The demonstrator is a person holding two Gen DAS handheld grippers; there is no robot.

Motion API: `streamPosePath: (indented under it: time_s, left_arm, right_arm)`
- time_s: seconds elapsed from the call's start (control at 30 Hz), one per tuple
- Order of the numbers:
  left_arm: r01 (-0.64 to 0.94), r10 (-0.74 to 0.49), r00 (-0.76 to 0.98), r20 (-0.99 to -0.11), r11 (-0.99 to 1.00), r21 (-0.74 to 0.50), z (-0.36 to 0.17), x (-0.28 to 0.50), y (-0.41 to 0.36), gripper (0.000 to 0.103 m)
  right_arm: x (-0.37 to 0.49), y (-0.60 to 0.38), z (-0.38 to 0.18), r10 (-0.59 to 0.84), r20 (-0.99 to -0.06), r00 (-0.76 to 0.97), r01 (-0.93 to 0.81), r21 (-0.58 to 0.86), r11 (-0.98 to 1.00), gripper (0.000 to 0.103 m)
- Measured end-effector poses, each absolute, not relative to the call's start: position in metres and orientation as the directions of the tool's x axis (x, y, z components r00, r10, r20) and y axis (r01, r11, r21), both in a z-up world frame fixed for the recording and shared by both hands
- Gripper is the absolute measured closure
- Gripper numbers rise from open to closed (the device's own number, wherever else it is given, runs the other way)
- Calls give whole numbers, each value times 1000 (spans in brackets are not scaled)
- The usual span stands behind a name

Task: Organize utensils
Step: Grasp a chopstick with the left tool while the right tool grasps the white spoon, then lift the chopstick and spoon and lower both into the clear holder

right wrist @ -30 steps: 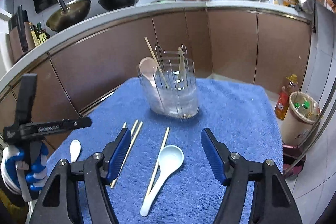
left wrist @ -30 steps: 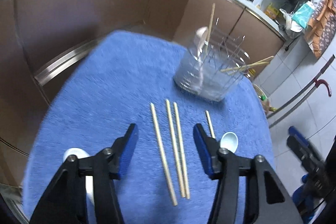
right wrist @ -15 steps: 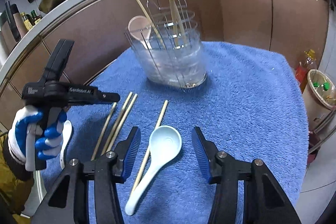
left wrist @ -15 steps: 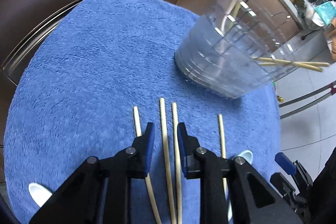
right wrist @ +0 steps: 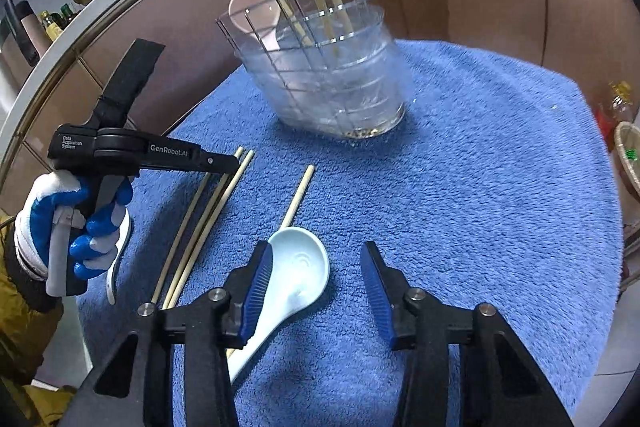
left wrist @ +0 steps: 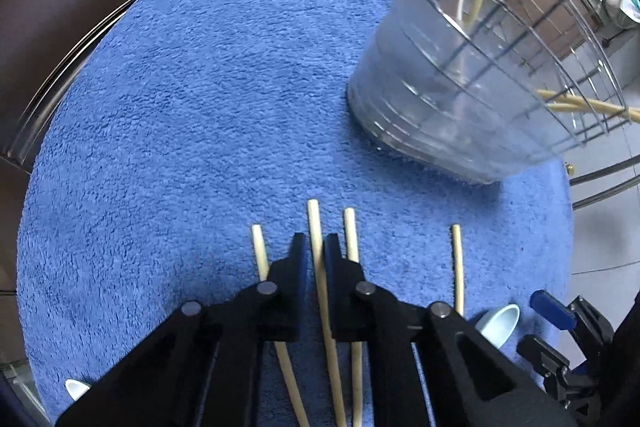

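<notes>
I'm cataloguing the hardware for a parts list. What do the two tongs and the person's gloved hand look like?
Both tongs, left and right, have black angular arms with silver pivot pins and ribbed blue pads. The left unit's side reads "GenRobot.AI" and "Data Acquisition System". The hand wears a white and blue glove with a mustard-yellow sleeve.

left gripper [left wrist: 316, 259]: pitched steeply down, jaws just closed, clamped on one chopstick [left wrist: 320, 267] | right gripper [right wrist: 316, 291]: angled down, jaws just narrowed, still parted, pads clear of the spoon bowl [right wrist: 296, 267] between them | left hand [right wrist: 76, 227]: gloved, fist round handle
</notes>
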State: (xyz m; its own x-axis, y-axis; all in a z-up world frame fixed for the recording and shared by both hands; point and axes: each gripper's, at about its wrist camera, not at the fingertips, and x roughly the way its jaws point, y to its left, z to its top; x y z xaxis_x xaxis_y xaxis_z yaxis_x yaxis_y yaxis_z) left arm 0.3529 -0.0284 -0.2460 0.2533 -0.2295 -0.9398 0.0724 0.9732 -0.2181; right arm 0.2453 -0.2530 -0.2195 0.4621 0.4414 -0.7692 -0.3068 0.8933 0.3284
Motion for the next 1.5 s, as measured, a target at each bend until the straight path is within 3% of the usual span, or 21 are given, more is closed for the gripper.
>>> streamPosePath:
  time_s: [0.3, 0.47, 1.03, 1.5]
  left_arm:
    - [54, -208, 260, -943, 978, -201, -248, 358, -30, 97]
    - [44, -196, 266, -944, 981, -191, -247, 351, -36, 98]
    - [45, -256, 369, -893, 965, -258, -213, 304, -23, 98]
    - [87, -326, 609, -723, 934, -347, -112, 254, 14, 98]
  right_arm:
    - [267, -252, -235, 502, -790, 351, -368, 377, 850, 74]
    - [273, -245, -240, 494, -809, 318, -400, 358, 844, 93]
    - [220, -261, -195, 435, -772, 465, -400, 255, 880, 96]
    - [174, -254, -126, 391, -665, 636, -384, 167, 908, 95]
